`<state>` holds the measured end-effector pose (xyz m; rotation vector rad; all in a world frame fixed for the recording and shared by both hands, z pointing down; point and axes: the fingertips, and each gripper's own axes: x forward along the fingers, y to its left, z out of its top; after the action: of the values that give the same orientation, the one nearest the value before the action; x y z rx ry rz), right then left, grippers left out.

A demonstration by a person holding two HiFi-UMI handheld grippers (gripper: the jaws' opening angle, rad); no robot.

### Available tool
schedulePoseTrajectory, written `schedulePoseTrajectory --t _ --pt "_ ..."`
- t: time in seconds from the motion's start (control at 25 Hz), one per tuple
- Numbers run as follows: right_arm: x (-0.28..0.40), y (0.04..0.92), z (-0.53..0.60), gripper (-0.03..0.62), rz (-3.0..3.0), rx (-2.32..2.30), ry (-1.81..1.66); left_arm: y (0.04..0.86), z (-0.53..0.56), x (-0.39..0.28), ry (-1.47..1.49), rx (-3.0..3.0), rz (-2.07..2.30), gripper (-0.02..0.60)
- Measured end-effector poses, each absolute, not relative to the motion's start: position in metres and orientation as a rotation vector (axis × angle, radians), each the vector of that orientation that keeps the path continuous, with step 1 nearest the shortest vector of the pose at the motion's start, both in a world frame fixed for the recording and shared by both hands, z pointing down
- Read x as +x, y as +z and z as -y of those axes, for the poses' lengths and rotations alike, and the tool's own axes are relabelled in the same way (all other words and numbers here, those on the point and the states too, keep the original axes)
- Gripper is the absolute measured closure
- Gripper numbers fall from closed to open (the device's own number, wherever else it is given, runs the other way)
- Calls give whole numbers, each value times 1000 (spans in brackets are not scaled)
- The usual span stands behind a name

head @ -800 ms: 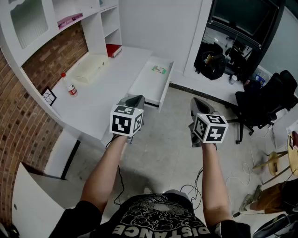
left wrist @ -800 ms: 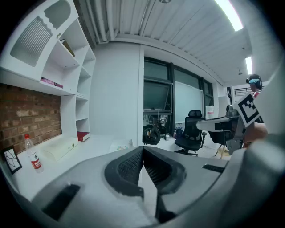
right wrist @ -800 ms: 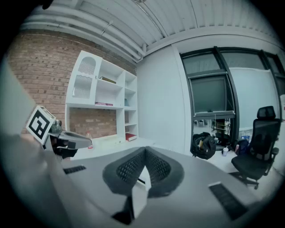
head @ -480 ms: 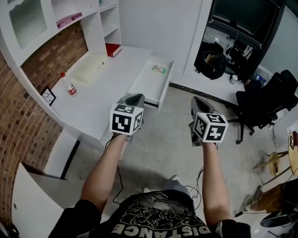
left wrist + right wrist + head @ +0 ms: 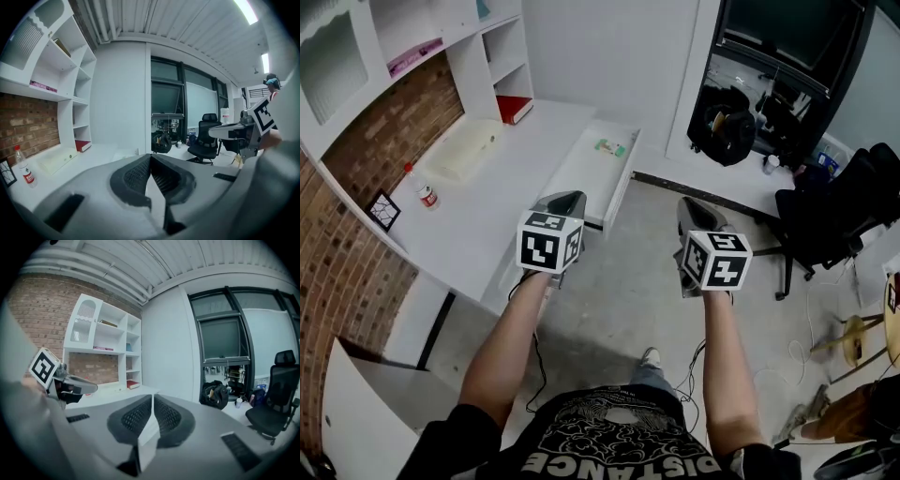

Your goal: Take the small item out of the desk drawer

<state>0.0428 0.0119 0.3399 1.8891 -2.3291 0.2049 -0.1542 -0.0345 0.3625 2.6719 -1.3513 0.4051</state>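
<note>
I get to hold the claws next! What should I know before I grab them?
Left claw: shut, empty, up in the air by the near end of the drawer.
Right claw: shut, empty, up in the air over the floor.
Things: the drawer stands pulled out of the white desk. The small item lies inside it, towards the far end.
Done: the drawer is open.
Left to do: open a claw, reach in, grip the small item and lift it out.

I see a red-capped clear plastic bottle (image 5: 421,191) standing upright. A red book (image 5: 515,109) lies shelved; a black office chair (image 5: 836,202) stands well apart.
</note>
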Motion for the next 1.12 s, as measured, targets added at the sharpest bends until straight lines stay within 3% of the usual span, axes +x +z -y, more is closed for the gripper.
schedulePoseTrajectory --t 0.52,1.12 --pt "173 350 77 496 2347 1844 217 360 122 -17 445 2683 1373 575" --pt "250 367 149 364 2433 1670 276 372 179 60 514 2595 1494 575"
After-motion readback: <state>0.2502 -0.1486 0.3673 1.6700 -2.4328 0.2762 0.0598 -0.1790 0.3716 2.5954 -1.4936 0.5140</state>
